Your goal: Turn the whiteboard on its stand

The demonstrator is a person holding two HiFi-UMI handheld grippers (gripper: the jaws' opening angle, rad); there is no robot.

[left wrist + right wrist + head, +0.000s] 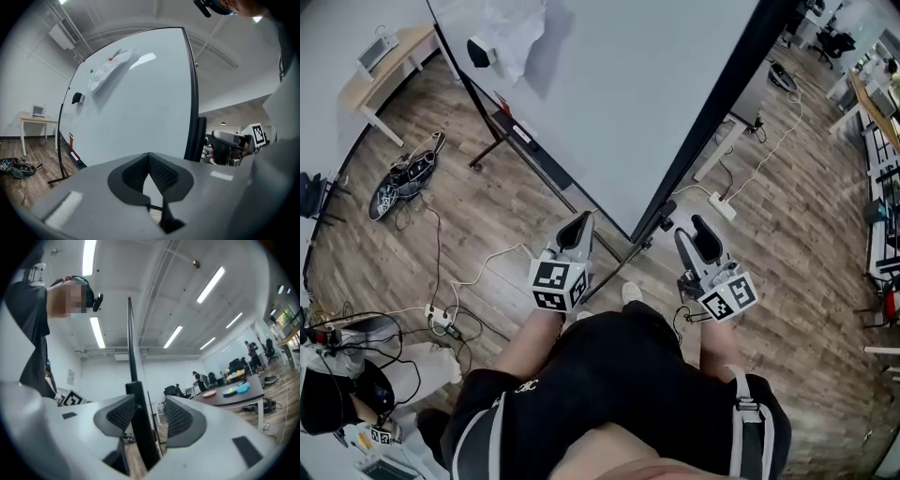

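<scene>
Whiteboard [609,84] is seen upright on its stand [474,94]. Its dark edge [140,427] is straddled, seemingly unpressed, by the wide-open right gripper [150,412]. The left gripper [150,161] is held closed, empty.

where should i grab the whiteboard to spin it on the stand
Take the whiteboard by its dark side frame nearest you, coming edge-on. That thin upright bar fits between jaws, unlike the broad flat face; the right gripper straddles it, open.

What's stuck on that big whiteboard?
A crumpled white sheet and a small dark block, perhaps an eraser, cling to the whiteboard; whatever the sheet covers is hidden.
</scene>
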